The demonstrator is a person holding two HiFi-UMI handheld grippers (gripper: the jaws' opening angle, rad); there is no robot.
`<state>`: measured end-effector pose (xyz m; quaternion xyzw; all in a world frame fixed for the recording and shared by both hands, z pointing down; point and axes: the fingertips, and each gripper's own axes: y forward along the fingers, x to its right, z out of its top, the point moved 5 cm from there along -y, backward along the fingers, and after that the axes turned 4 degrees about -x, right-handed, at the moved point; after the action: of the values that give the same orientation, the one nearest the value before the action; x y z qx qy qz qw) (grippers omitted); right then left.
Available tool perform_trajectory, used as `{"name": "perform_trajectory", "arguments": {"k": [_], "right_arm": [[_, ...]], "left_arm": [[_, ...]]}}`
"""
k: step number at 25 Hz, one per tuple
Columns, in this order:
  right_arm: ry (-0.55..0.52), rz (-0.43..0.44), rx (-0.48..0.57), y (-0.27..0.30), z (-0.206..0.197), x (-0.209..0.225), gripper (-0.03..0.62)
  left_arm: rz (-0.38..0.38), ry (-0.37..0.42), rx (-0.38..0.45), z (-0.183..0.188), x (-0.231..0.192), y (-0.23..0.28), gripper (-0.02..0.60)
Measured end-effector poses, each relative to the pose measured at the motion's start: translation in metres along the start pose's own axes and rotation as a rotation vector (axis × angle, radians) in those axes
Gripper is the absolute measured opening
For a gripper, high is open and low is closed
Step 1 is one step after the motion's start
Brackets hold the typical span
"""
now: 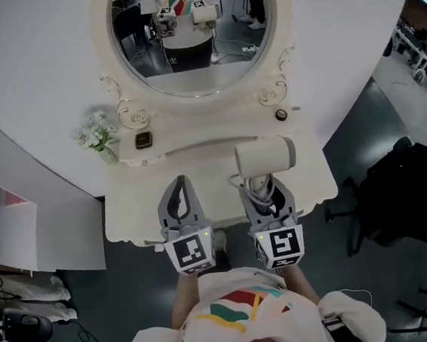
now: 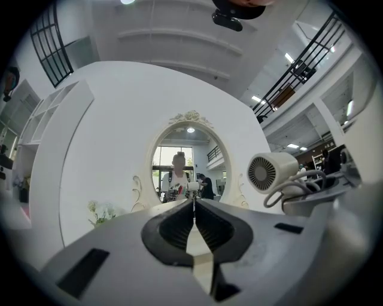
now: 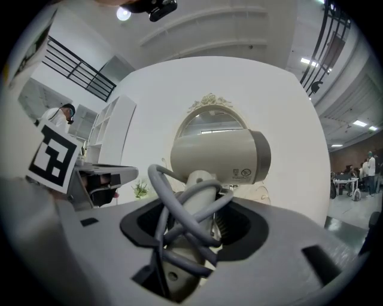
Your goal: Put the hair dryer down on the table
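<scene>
A cream hair dryer [image 1: 265, 156] with a grey rear band hangs over the white dressing table [image 1: 127, 217]. My right gripper [image 1: 265, 186] is shut on its handle, and the grey cord [image 3: 179, 221] is looped round that handle between the jaws. The dryer's barrel [image 3: 220, 156] lies level, crosswise to the gripper. My left gripper [image 1: 180, 191] is shut with nothing in it, level with the right one, above the table's front part. In the left gripper view the dryer's grille [image 2: 265, 173] shows to the right, and the closed jaw tips [image 2: 193, 202] meet.
An oval mirror [image 1: 193, 32] with a carved frame stands at the table's back. A small vase of white flowers [image 1: 98, 137] sits at the back left, a dark square thing [image 1: 143, 140] beside it, a small round thing [image 1: 280, 114] at the back right. Dark chairs [image 1: 405, 192] stand right.
</scene>
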<state>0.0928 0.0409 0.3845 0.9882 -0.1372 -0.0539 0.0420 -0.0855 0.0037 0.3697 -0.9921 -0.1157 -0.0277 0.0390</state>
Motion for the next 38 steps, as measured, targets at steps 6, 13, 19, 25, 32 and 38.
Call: {"name": "perform_trajectory", "arguments": {"k": [6, 13, 19, 25, 32, 38], "right_arm": [[-0.008, 0.008, -0.001, 0.073, 0.008, 0.007, 0.213], [-0.006, -0.013, -0.016, 0.142, 0.013, 0.016, 0.213], [-0.011, -0.011, -0.042, 0.175, 0.012, 0.014, 0.213], [-0.017, 0.025, -0.041, 0.189, 0.017, 0.015, 0.212], [0.002, 0.069, -0.019, 0.196, 0.018, 0.018, 0.212], [0.026, 0.087, -0.022, 0.195, 0.016, 0.019, 0.212]], "left_arm": [[-0.006, -0.023, -0.011, -0.003, -0.029, 0.069, 0.011], [-0.044, -0.038, -0.002, -0.01, -0.051, 0.14, 0.011], [-0.062, -0.047, -0.021, -0.02, -0.059, 0.167, 0.009], [-0.058, -0.036, -0.047, -0.028, -0.055, 0.179, 0.011], [-0.029, -0.026, -0.072, -0.021, -0.051, 0.184, 0.011], [-0.029, 0.003, -0.091, -0.022, -0.045, 0.18, 0.011]]}}
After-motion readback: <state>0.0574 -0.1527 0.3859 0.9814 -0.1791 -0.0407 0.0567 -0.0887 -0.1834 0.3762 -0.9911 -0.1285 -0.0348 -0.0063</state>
